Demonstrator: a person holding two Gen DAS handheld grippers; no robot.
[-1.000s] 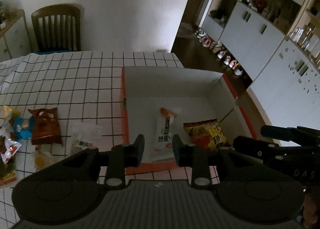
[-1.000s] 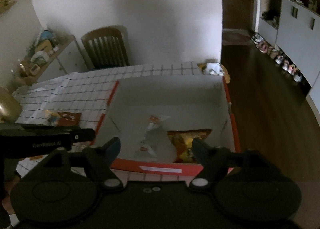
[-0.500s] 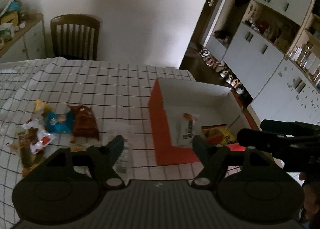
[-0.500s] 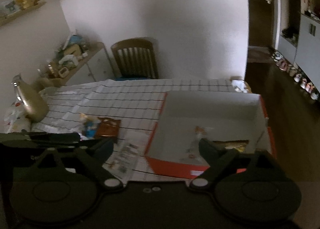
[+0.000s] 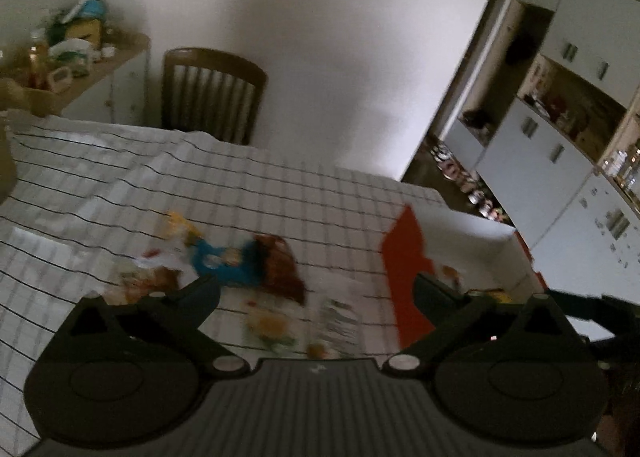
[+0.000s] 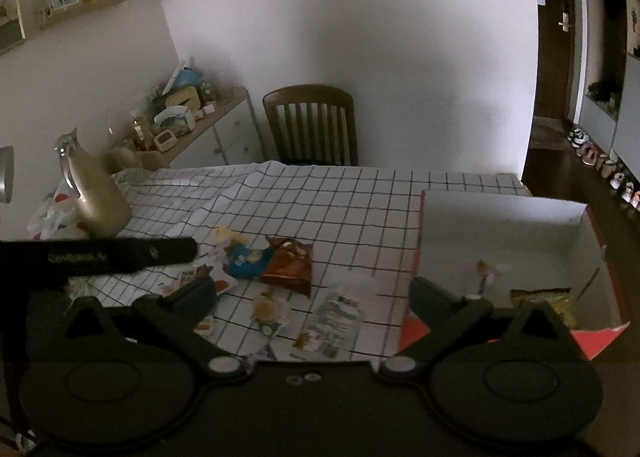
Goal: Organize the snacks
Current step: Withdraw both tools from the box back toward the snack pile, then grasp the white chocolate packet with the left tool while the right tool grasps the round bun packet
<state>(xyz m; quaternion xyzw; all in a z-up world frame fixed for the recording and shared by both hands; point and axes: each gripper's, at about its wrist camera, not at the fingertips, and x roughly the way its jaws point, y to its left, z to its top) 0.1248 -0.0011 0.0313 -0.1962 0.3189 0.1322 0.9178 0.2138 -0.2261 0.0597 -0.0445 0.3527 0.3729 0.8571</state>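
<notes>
- Bottom of both frames: left tongs and right tongs spread wide, nothing held, above the counter with its grid cloth.
- Just past the right tongs, lower centre: clear wrapper with print, round-cookie pack left of it.
- Mid-frame: brown snack bag touching the blue pack; more wrappers to their left, partly hidden by the left gripper body. Left view blurred, same pile visible.
- Right side: red box, white inside, holds a yellow bag and a slim white pack.
- Left, further back: gold jug.
- Top centre: wooden chair against the wall.
</notes>
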